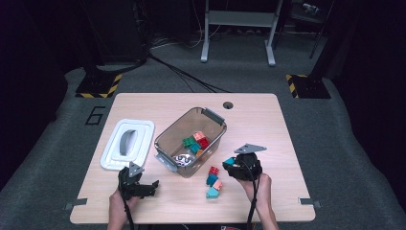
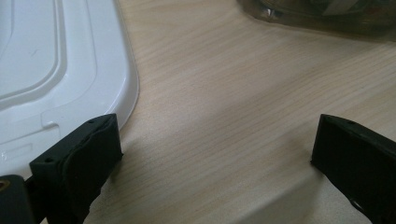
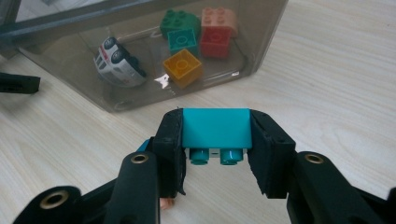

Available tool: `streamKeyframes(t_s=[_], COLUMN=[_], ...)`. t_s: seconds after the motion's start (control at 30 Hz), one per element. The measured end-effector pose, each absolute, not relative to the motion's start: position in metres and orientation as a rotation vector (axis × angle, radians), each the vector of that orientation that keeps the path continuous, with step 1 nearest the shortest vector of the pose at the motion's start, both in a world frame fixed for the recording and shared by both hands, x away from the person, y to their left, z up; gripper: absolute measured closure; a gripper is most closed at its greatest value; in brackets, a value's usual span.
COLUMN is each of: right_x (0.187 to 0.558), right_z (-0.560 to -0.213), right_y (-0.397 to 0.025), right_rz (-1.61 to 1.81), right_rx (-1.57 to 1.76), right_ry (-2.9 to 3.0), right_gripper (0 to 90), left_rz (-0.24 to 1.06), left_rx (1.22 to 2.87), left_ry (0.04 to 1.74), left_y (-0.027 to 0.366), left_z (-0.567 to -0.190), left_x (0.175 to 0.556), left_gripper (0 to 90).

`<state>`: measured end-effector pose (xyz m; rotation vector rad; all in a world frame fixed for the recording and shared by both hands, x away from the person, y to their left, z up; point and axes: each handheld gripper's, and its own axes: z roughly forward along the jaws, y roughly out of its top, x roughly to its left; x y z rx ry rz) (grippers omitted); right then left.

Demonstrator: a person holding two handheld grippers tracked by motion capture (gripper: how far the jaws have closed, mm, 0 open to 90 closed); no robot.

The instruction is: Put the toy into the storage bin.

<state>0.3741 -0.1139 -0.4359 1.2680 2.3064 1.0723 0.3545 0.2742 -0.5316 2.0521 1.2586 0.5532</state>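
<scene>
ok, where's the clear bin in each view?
High view: clear bin at table centre, right of the white lid.
Left gripper view: its lower edge along the top right.
Right gripper view: across the top, behind the teal brick.
Shared landmark: the wooden table.

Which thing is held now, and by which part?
The right gripper holds a teal brick by its two opposite side faces; the left gripper is open, holding nothing.

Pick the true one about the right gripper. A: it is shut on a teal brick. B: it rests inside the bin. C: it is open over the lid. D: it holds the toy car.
A: the right gripper has its jaws clamped on both sides of the teal brick, outside the bin.
</scene>
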Motion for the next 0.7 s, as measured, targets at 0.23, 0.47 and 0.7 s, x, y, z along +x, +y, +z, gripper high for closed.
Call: streamKeyframes(t_s=[0.23,0.47,0.7], right_x=[0.383,0.390,0.397], right_z=[-0.424,-0.413,-0.400], right_y=[-0.110,-0.109,-0.107], right_rz=[1.067,1.072,1.088], right_rx=[1.243,1.228,1.213], right_ry=[2.300,2.286,2.270], right_gripper=[58.8,58.8,58.8], left_rz=[0.548,0.551,0.547], left_rx=[2.052,2.052,2.052], left_ry=[1.261,1.258,1.261], left_y=[0.274,0.274,0.274], left_z=[-0.532,-0.532,-0.532], left_x=[0.354,0.355,0.354], left_gripper=[1.4,1.4,1.4])
